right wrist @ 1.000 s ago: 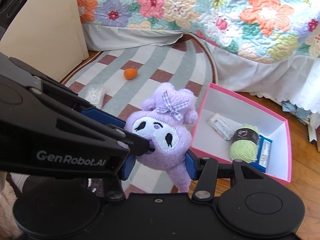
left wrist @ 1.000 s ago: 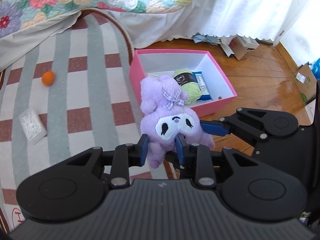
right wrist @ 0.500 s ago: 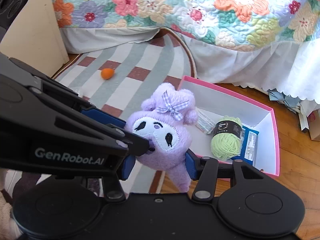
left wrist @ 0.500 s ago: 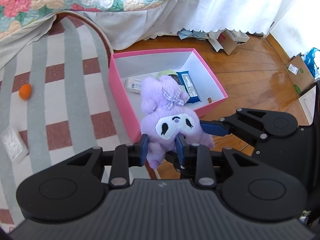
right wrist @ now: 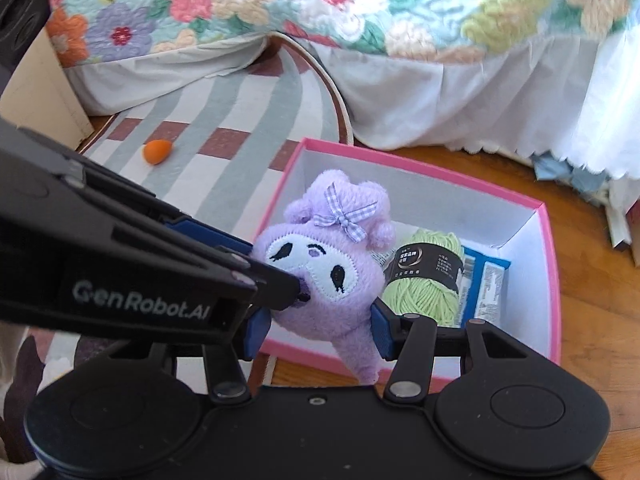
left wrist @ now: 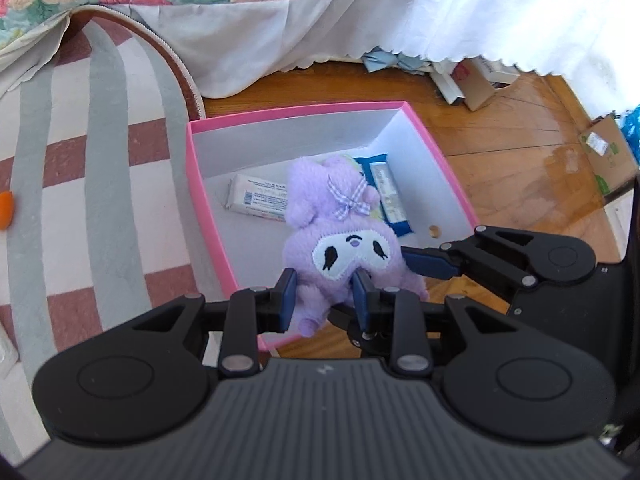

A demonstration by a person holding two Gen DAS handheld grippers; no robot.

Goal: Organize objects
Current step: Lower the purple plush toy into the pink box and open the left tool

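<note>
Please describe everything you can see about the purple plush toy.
The purple plush toy is fluffy, with a white embroidered face, dark eyes and a checked lilac bow on its head. It hangs over the open pink box, face up towards the cameras. The left gripper and the right gripper both clamp its lower body.
</note>
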